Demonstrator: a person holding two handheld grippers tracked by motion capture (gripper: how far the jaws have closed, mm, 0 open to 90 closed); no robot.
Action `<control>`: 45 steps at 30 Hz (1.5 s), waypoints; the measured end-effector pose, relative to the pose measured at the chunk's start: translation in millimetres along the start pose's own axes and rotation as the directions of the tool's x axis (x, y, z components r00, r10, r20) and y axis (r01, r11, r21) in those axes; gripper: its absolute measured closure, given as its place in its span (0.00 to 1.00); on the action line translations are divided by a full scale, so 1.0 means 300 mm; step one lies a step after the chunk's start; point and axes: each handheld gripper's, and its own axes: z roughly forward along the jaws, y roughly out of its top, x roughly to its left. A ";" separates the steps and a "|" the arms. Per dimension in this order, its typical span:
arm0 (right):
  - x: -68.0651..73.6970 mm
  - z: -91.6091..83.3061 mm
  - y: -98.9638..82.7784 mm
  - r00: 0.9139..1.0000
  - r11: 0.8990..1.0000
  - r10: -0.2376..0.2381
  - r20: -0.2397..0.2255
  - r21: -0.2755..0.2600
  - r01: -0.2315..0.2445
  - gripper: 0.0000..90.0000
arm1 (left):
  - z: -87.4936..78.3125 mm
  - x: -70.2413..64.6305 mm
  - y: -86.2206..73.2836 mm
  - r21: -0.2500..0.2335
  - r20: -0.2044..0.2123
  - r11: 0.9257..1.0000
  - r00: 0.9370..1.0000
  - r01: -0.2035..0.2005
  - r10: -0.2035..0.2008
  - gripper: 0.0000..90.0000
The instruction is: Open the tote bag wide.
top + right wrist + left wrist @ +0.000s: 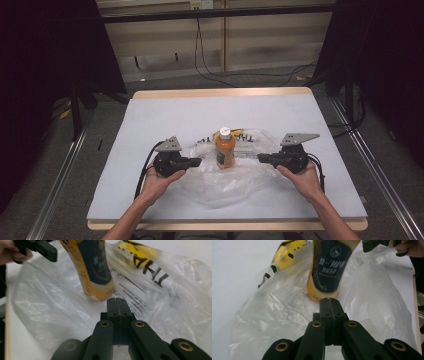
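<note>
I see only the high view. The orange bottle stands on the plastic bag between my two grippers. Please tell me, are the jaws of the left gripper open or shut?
Observer: In the left gripper view, the left gripper has its jaws shut together, with nothing between them.
Operator: And the right one?
Observer: The right gripper is also shut and empty; its tips sit just short of the bottle's base.
Operator: What is on the bottle's label?
Observer: The orange bottle carries a dark blue label with pale Chinese characters and a round emblem above them.
Operator: Is the plastic bag printed?
Observer: Yes, black lettering on a yellow patch, plus lines of small black text.
</note>
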 end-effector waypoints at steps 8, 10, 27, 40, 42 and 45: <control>0.016 -0.063 0.001 1.000 0.996 0.019 -0.007 -0.083 -0.020 0.60 | -0.062 -0.041 -0.003 -0.062 -0.045 0.997 0.998 -0.054 0.051 0.72; 0.031 -0.078 0.001 1.000 0.995 0.024 0.017 -0.092 -0.022 0.47 | -0.080 -0.053 -0.006 -0.071 -0.077 0.996 0.996 -0.048 0.043 0.56; 0.094 -0.227 -0.058 0.991 0.982 0.069 0.113 -0.180 -0.048 0.06 | -0.195 -0.098 -0.064 -0.142 -0.203 0.990 0.979 -0.008 -0.021 0.08; 0.096 -0.327 -0.167 0.970 0.972 0.123 0.211 -0.223 -0.075 0.04 | -0.283 -0.119 -0.194 -0.113 -0.278 0.993 0.958 0.044 -0.074 0.03; 0.097 -0.337 -0.182 0.965 0.971 0.134 0.224 -0.226 -0.082 0.05 | -0.302 -0.115 -0.229 -0.130 -0.295 0.990 0.951 0.051 -0.088 0.02; 0.104 -0.344 -0.199 0.959 0.969 0.147 0.242 -0.231 -0.090 0.05 | -0.315 -0.107 -0.252 -0.157 -0.301 0.984 0.945 0.084 -0.128 0.03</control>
